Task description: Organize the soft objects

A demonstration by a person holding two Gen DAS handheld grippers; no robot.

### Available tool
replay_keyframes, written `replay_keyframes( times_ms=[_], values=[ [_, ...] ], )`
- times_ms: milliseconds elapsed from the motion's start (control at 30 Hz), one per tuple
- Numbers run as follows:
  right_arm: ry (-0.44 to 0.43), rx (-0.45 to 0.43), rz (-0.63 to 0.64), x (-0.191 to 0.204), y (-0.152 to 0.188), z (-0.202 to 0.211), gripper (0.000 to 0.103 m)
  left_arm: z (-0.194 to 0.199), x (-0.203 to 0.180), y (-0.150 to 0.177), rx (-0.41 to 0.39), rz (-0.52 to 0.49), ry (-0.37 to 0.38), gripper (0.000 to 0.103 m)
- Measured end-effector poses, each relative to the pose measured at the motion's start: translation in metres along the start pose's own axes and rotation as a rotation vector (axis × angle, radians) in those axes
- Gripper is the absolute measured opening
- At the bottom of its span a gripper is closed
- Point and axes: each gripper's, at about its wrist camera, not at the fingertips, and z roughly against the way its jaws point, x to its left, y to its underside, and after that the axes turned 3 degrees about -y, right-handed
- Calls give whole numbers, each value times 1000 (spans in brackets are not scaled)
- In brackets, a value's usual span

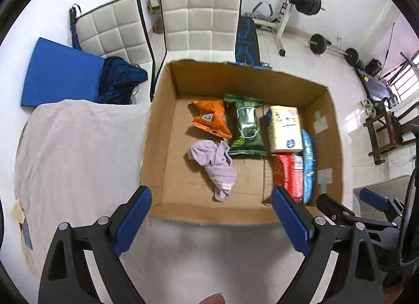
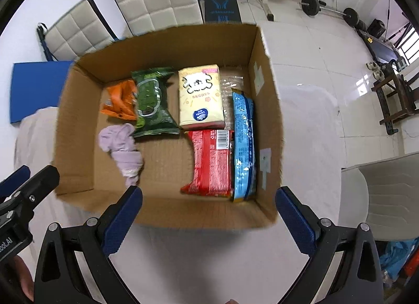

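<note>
**A:** What sits in front of you?

**B:** An open cardboard box (image 2: 167, 42) on a cloth-covered table (image 1: 78, 159), with six soft items on its floor. A crumpled lilac cloth (image 2: 123, 149) lies nearest you on the left. Behind it are an orange snack bag (image 2: 119, 102) and a dark green wipes pack (image 2: 153, 102), touching each other. A cream tissue pack (image 2: 200, 97) lies to their right, with a red packet (image 2: 212, 162) just in front of it and a light blue packet (image 2: 244, 146) standing on edge against the right wall.

**A:** And your grippers?

**B:** Your left gripper (image 1: 212, 215) and right gripper (image 2: 209, 209) both hover at the box's near edge, jaws spread wide, nothing between them.

**A:** Anything hard to read?

**B:** The left view shows the red packet partly hidden behind a blue finger pad (image 1: 290, 222). The right view is motion-blurred, so the pack lettering is illegible. White padded chairs (image 1: 201, 18) stand beyond the box.
</note>
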Motion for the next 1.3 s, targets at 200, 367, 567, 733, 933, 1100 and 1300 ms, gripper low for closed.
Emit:
replay_keyframes(
  times_ms=[200,367,567,733,933,1100,1300],
  values=[
    [-42,-83,9,-2,30,62,103,59,-1,25,-71,-7,-11,94],
    [-69,-154,14,-4,64,116,103,105,-1,55,-126,-12,-36,94],
    [-103,-227,23,-4,113,179,103,162,4,90,-188,21,-29,94],
    [-116,-278,41,0,153,229,103,204,7,111,-236,27,-36,94],
    [-94,-340,73,6,189,273,103,237,12,130,-274,32,-37,94],
    [-91,-338,84,8,210,289,103,243,11,146,-259,26,-31,94],
    [-75,-331,106,13,227,302,103,249,11,161,-254,15,-36,94]
  ],
)
